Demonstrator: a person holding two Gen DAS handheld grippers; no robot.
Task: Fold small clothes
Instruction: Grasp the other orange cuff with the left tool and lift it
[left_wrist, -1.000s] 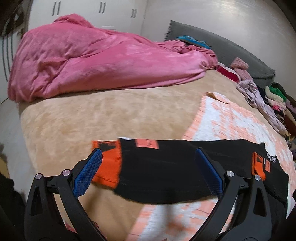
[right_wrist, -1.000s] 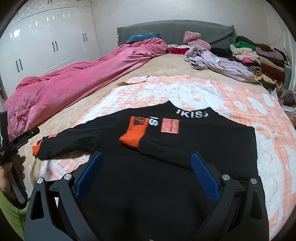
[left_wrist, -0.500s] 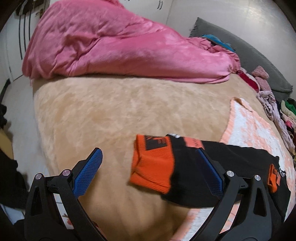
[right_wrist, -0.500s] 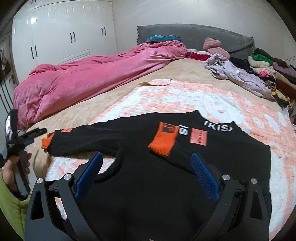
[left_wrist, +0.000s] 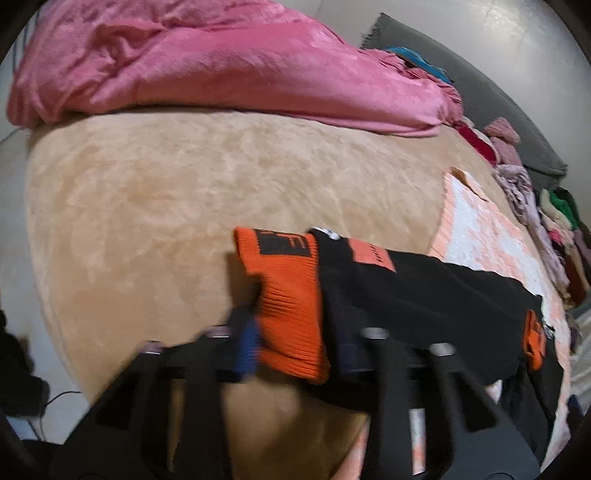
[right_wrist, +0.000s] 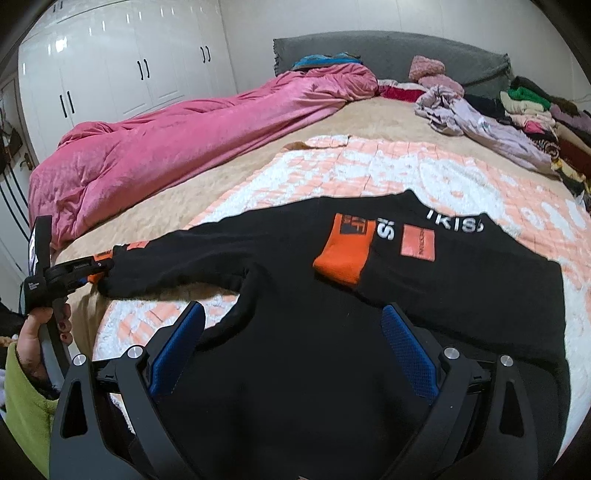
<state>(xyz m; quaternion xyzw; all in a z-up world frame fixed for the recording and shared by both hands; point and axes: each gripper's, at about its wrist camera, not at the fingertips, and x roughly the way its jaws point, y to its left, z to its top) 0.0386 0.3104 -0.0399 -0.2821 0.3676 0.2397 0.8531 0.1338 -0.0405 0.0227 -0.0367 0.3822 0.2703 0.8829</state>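
Observation:
A black sweater (right_wrist: 424, 295) with orange cuffs lies flat on a pink-and-white quilt (right_wrist: 369, 173) on the bed. One sleeve is folded across its chest, its orange cuff (right_wrist: 343, 254) on top. The other sleeve (left_wrist: 424, 291) stretches out to the left. My left gripper (left_wrist: 295, 350) is shut on that sleeve's orange cuff (left_wrist: 291, 295); it also shows in the right wrist view (right_wrist: 94, 267). My right gripper (right_wrist: 291, 343) is open and empty, low over the sweater's hem.
A pink duvet (right_wrist: 177, 147) lies bunched along the bed's left side. Piles of clothes (right_wrist: 517, 114) sit at the far right by the grey headboard (right_wrist: 388, 55). White wardrobes (right_wrist: 122, 74) stand beyond. Beige bedding (left_wrist: 184, 203) is bare left of the quilt.
My left gripper has slid left along the sleeve to the orange cuff and closed on it. My right gripper has stayed open above the hem.

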